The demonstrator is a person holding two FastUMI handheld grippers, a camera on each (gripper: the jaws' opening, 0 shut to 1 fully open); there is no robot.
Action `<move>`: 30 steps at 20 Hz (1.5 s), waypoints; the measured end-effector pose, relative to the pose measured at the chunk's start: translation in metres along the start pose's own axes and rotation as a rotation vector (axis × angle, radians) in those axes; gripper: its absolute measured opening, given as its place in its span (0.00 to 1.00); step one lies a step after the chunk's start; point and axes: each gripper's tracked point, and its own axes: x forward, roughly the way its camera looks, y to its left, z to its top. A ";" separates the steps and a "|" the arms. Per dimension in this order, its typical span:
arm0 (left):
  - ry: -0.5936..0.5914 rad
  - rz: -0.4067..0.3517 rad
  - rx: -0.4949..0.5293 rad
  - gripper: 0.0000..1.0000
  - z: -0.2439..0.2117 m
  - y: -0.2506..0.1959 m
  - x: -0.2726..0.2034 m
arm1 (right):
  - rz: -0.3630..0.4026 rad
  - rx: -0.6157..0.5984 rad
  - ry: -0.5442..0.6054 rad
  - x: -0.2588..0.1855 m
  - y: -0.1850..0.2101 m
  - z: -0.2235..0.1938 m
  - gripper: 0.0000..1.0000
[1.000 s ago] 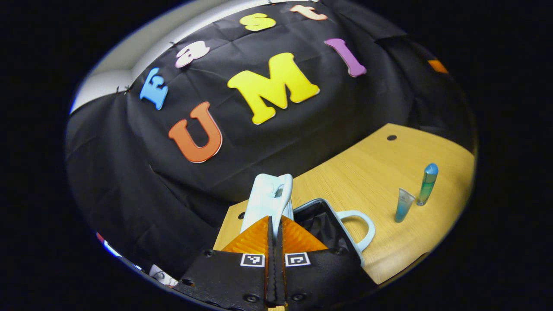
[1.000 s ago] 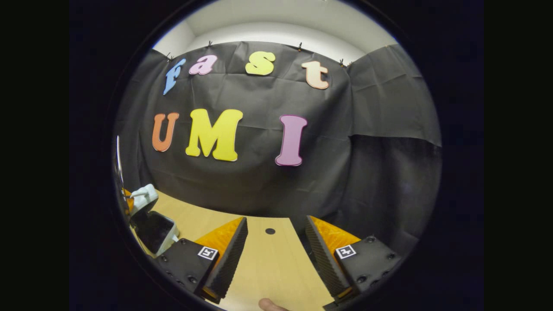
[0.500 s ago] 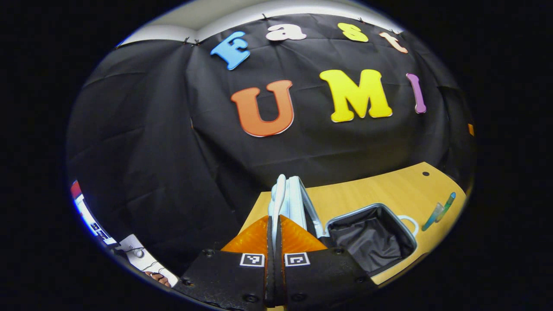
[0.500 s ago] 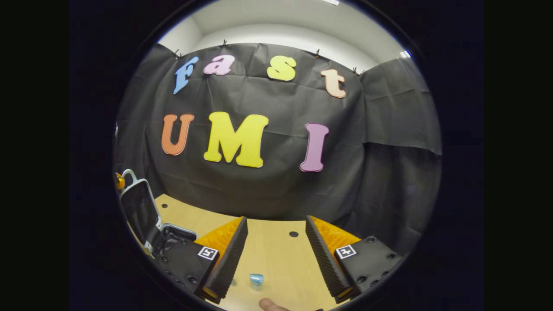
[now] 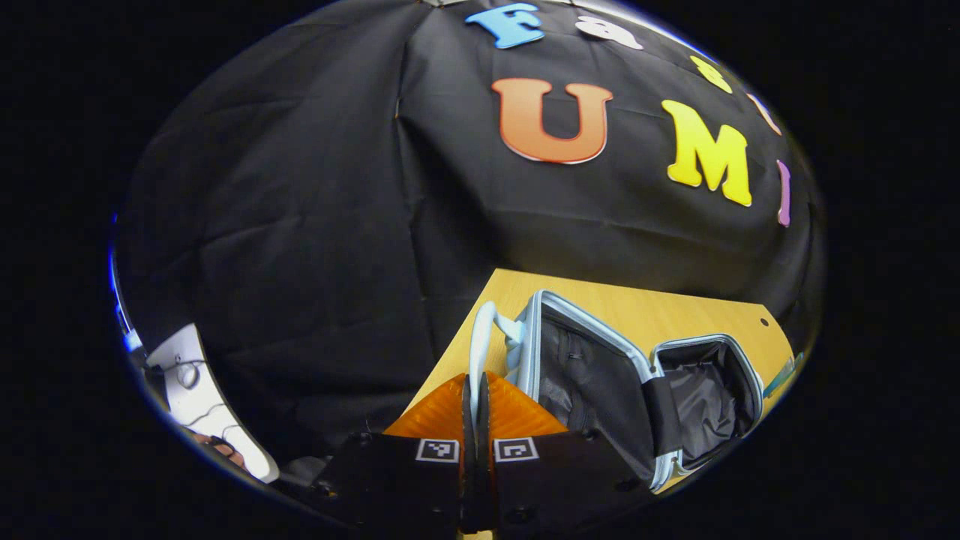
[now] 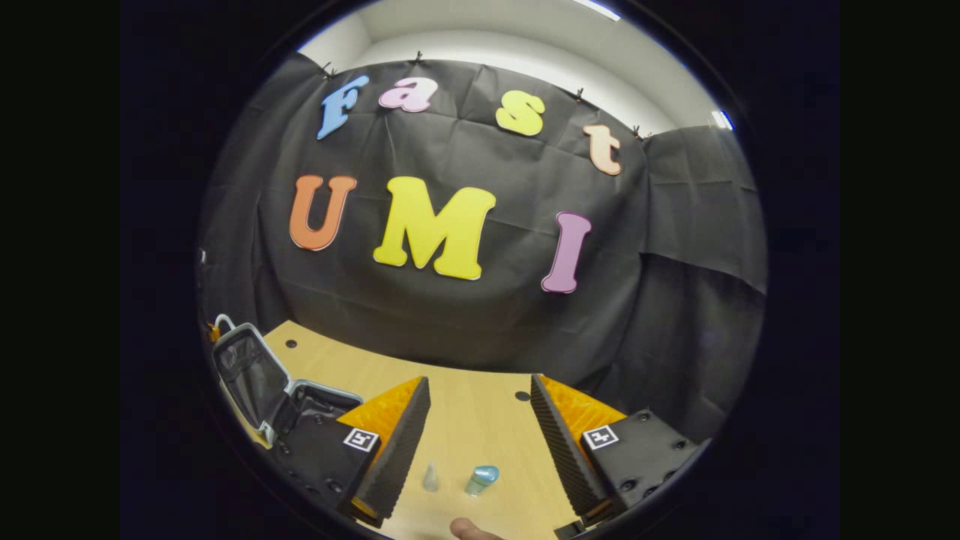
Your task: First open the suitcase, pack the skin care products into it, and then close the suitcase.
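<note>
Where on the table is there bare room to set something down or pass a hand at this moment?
Bare wood runs from the open suitcase along the black cloth wall to the cable hole, and between the right gripper fingers. It is crowded nearer the camera, where the two small bottles stand, and at the left, where the left gripper pinches the lid's handle.
</note>
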 end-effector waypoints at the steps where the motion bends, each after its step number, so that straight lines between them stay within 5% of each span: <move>1: 0.015 -0.001 -0.029 0.03 -0.008 0.007 0.007 | -0.001 -0.012 0.004 -0.002 0.003 -0.002 0.80; 15: 0.160 -0.035 -0.167 0.11 -0.084 0.026 0.049 | -0.012 -0.053 0.059 -0.005 0.006 -0.019 0.80; 19: 0.152 -0.082 -0.165 0.23 -0.076 0.025 0.046 | 0.007 -0.049 0.064 -0.005 0.000 -0.024 0.80; 21: 0.134 -0.117 -0.237 0.51 -0.063 0.017 0.038 | 0.017 -0.045 0.067 -0.006 -0.004 -0.027 0.80; 24: 0.085 -0.114 -0.276 0.64 -0.036 0.008 0.016 | 0.024 -0.040 0.061 -0.006 -0.018 -0.030 0.80; 25: 0.046 -0.105 -0.259 0.80 -0.023 0.006 0.008 | 0.025 -0.040 0.056 -0.006 -0.025 -0.031 0.80; 26: 0.017 -0.109 -0.227 0.74 -0.010 -0.003 -0.004 | 0.029 -0.039 0.050 -0.006 -0.032 -0.031 0.80; 30: -0.111 -0.164 -0.078 0.84 0.034 -0.083 -0.054 | 0.046 -0.023 0.052 -0.003 -0.059 -0.044 0.80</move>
